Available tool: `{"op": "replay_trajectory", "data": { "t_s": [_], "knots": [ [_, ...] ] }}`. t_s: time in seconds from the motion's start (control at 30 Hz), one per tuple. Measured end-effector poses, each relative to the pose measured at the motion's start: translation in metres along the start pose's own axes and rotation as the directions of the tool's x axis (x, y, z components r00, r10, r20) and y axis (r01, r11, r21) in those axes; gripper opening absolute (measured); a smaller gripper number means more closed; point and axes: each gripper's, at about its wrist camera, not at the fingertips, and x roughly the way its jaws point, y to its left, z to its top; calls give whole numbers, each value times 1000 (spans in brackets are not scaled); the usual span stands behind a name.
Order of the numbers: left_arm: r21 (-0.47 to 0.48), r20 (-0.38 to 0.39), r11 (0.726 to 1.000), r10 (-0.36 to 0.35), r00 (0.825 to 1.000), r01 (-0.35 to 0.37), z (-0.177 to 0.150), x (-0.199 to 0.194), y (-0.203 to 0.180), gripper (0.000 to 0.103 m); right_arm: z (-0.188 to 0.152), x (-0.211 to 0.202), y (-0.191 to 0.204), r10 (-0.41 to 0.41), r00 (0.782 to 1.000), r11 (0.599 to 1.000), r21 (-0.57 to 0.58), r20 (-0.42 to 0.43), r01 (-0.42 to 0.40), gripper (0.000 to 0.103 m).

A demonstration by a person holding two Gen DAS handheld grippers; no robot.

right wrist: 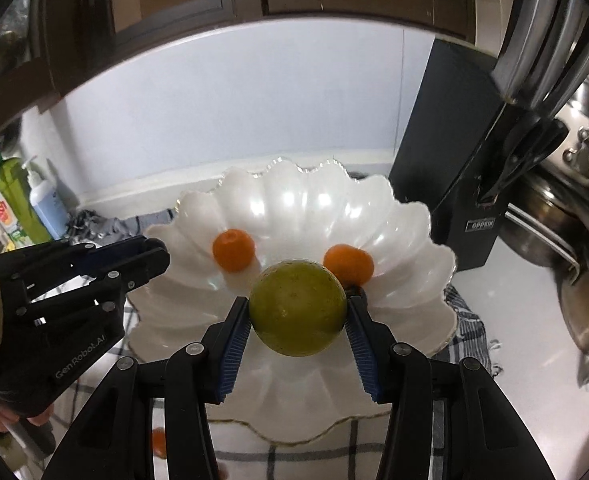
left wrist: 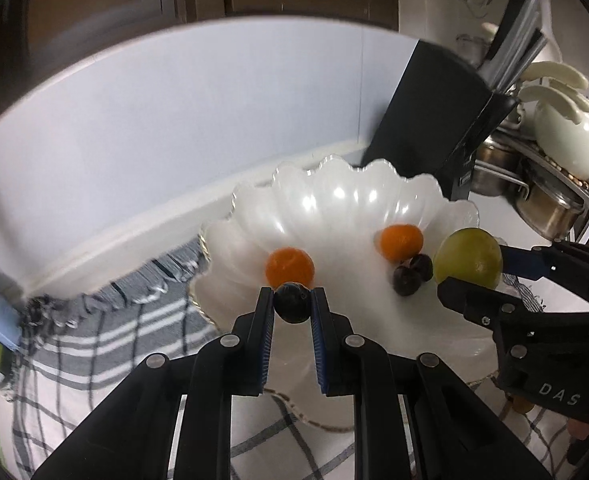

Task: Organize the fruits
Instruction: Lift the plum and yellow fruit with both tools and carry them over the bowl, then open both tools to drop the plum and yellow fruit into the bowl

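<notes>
Dark grape [left wrist: 291, 303] pinched in left tool [left wrist: 292, 300]; green fruit [right wrist: 297, 307] clamped in right tool [right wrist: 298, 312]; over bowl [right wrist: 410, 236]

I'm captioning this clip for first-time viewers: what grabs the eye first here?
A white scalloped bowl fills the middle, with two small orange fruits inside. The right gripper holds a green round fruit above it, while the left gripper pinches a dark grape beside it.
</notes>
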Motion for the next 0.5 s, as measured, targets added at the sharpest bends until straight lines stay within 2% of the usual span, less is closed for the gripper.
{"op": "replay_trajectory", "data": {
  "t_s": [0.33, 0.5],
  "knots": [
    [6, -141, 1000, -18, 990, 19, -2, 40, -5, 19, -5, 34, -14, 4, 995, 1000, 24, -104, -1, 50],
    [-7, -172, 1000, -31, 985, 30, -1, 49, -4, 20, -8, 42, -17, 4, 992, 999, 32, -129, 1, 50]
  ]
}}
